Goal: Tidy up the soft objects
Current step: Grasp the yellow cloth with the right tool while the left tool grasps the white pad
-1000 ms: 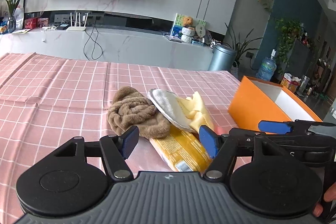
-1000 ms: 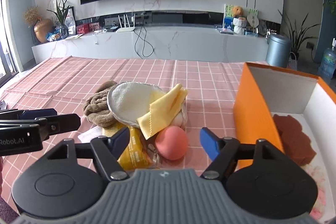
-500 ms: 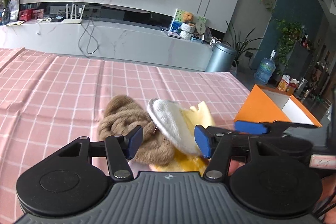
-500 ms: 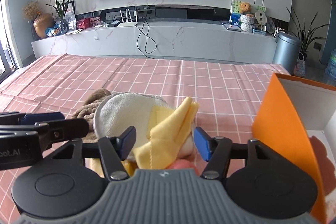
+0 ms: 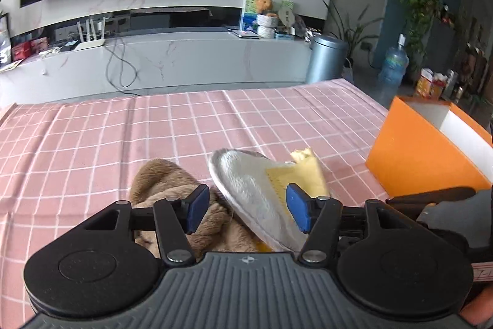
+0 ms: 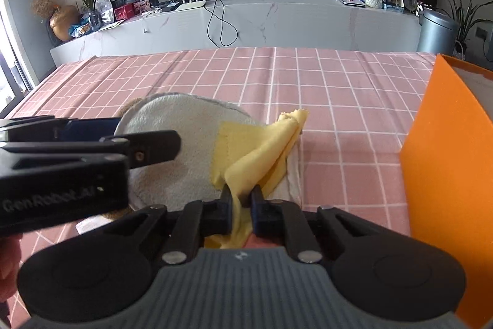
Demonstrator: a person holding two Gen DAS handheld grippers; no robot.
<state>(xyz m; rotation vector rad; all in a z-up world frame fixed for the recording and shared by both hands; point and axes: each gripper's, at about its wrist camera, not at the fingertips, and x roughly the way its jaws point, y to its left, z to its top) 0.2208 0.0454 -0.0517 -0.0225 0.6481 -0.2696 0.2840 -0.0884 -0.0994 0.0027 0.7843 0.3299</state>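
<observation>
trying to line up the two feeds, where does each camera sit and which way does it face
Left wrist: sits on the left claw, looking forward and down over the brown plush cloth and white round pad; its two blue-padded fingers show, apart.
Right wrist: sits on the right claw, facing the same pile, jaws closing with the yellow cloth pinched between them; the left claw juts in at the left edge.
Shared: pad, yellow cloth, orange box, pink checked tablecloth.

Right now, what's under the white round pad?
The white round pad rests on the brown plush cloth; the yellow cloth drapes over its right edge. Anything deeper is covered.
</observation>
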